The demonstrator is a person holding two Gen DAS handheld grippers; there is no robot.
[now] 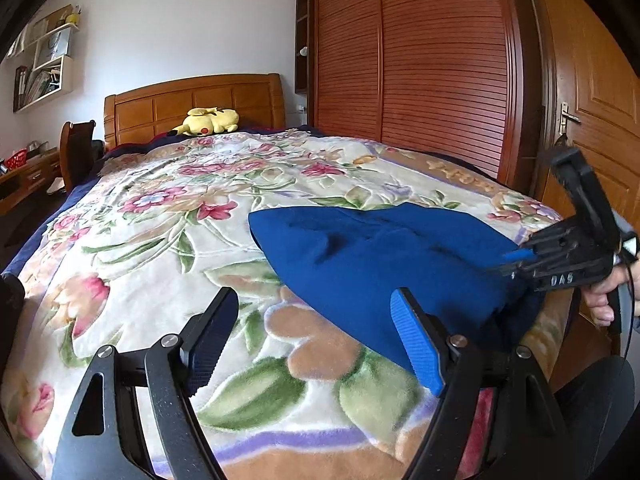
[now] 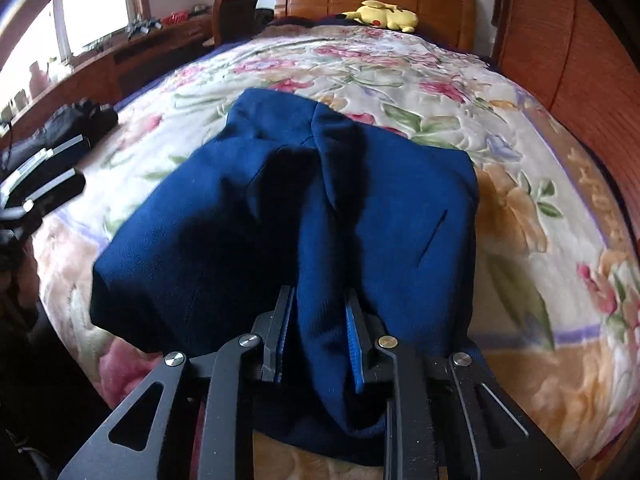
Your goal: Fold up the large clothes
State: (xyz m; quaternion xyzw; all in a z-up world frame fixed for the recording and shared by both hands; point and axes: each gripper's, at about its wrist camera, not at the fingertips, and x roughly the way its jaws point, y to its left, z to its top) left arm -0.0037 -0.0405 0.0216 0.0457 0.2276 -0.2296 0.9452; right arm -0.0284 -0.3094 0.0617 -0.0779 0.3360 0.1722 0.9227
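Already partly folded: blue garment (image 1: pixel 380 264) lying in a thick bundle near the foot of the floral blanket (image 1: pixel 160 240), further folds likely left. Left gripper (image 1: pixel 316 340) spread wide, empty, beside its near edge. Right gripper (image 1: pixel 516 266) at the far end.

Then right wrist: right gripper (image 2: pixel 320 336) clenched on a raised ridge of soft, creased cloth.

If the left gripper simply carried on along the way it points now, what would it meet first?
Most likely the floral blanket on the bed: the left gripper points slightly downward with open jaws, and the blue garment lies just right of that line. Depth is uncertain.
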